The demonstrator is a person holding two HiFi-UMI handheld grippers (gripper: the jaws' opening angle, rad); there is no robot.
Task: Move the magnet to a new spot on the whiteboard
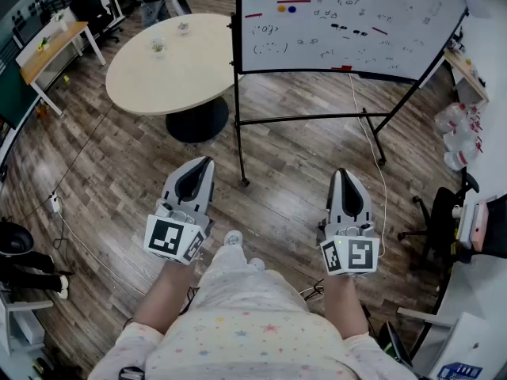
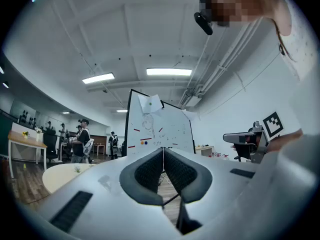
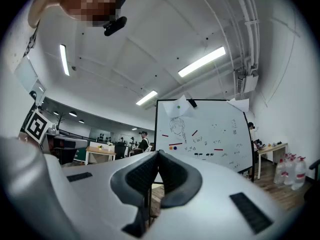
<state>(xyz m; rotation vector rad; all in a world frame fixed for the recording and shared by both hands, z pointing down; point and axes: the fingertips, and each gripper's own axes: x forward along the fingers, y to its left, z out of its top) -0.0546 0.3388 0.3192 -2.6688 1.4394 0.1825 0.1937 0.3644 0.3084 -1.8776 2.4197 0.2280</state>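
Observation:
The whiteboard (image 1: 372, 10) stands on a black frame ahead of me, with scribbles, red bar magnets and small black ones on it. An orange round magnet (image 1: 280, 9) and a blue round magnet (image 1: 291, 9) sit side by side at its upper left; the right gripper view shows the orange magnet (image 3: 170, 147) and the blue magnet (image 3: 175, 147) too. My left gripper (image 1: 203, 161) and right gripper (image 1: 341, 172) are held low near my body, far from the board. Both are shut with nothing between the jaws.
A round beige table (image 1: 170, 62) stands left of the board. The board's black legs (image 1: 240, 145) spread over the wood floor. An office chair (image 1: 444, 216) and water bottles (image 1: 458, 129) are at the right. People (image 2: 80, 139) stand in the background.

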